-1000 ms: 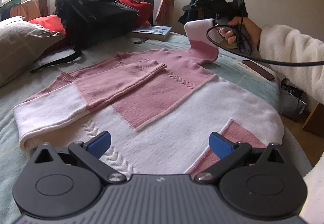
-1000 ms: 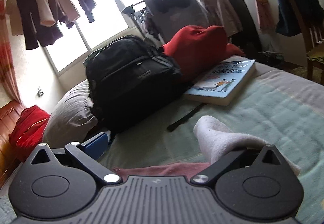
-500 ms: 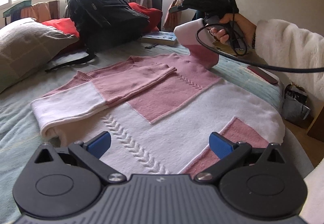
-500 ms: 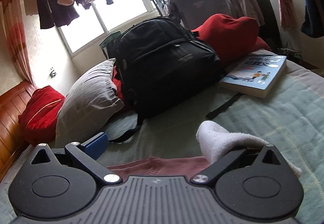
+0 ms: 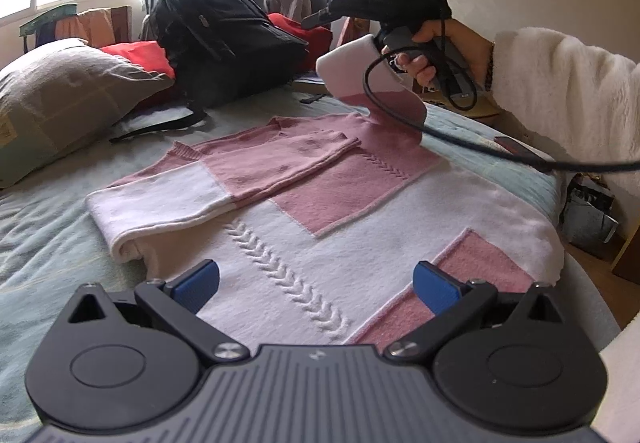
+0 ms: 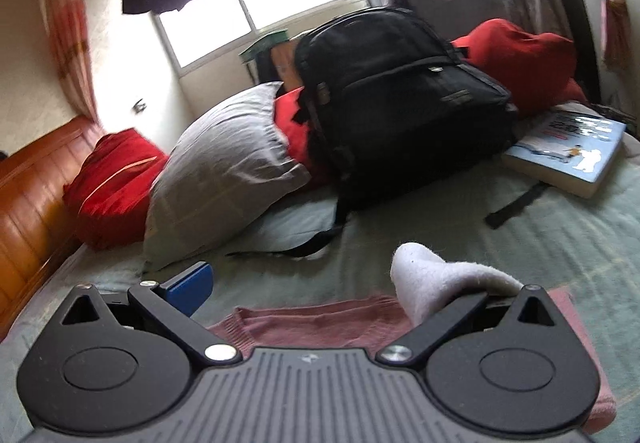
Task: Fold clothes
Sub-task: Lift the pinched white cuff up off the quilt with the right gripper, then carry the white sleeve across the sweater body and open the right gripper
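A pink and white knit sweater (image 5: 320, 195) lies flat on the bed. One sleeve (image 5: 240, 171) is folded across its chest. My left gripper (image 5: 316, 283) hovers open over the hem, holding nothing. A hand holds my right gripper (image 5: 320, 17) above the far shoulder, and the other sleeve (image 5: 360, 71) hangs lifted beneath it. In the right wrist view the right gripper (image 6: 316, 283) has its jaws wide apart. The white cuff (image 6: 432, 275) drapes over its right finger and hides the pad. The pink knit (image 6: 312, 323) shows just below.
A black backpack (image 5: 224, 31), a grey pillow (image 5: 60, 91) and red cushions (image 6: 112, 183) crowd the far side of the bed. A book (image 6: 568, 147) lies beside the backpack. The bed edge (image 5: 580, 283) drops off at the right, with a bag (image 5: 588, 211) on the floor.
The right gripper has risen and swung left, carrying the sleeve higher over the sweater's shoulder. The left gripper has shifted a little and stays open.
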Motion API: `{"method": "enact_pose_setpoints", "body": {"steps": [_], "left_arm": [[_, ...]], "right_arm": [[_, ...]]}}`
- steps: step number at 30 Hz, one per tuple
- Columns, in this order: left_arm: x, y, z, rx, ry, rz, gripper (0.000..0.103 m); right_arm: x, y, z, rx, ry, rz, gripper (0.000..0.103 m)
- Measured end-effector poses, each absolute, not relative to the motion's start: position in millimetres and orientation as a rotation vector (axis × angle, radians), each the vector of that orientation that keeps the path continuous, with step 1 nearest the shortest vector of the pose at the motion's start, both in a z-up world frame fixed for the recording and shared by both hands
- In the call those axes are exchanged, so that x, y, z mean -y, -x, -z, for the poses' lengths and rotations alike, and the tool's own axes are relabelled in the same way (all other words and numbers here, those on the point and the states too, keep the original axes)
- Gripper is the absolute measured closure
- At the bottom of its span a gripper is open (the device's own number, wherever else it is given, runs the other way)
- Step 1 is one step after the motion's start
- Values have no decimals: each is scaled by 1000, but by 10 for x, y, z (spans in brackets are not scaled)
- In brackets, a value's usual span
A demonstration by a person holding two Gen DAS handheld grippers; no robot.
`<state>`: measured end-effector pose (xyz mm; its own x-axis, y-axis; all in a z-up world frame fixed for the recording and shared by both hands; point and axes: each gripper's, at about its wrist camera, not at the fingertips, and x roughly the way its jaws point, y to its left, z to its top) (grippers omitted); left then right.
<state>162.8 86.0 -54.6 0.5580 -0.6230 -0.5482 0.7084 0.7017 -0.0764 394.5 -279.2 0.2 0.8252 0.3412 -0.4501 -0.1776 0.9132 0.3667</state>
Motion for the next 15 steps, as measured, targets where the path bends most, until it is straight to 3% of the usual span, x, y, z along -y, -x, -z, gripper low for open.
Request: {"method": "enact_pose_setpoints", "body": {"steps": [15], "left_arm": [[-969, -1644, 556, -586, -144, 765, 1]], "right_arm": [[2174, -4141, 303, -645, -239, -373, 0]]}}
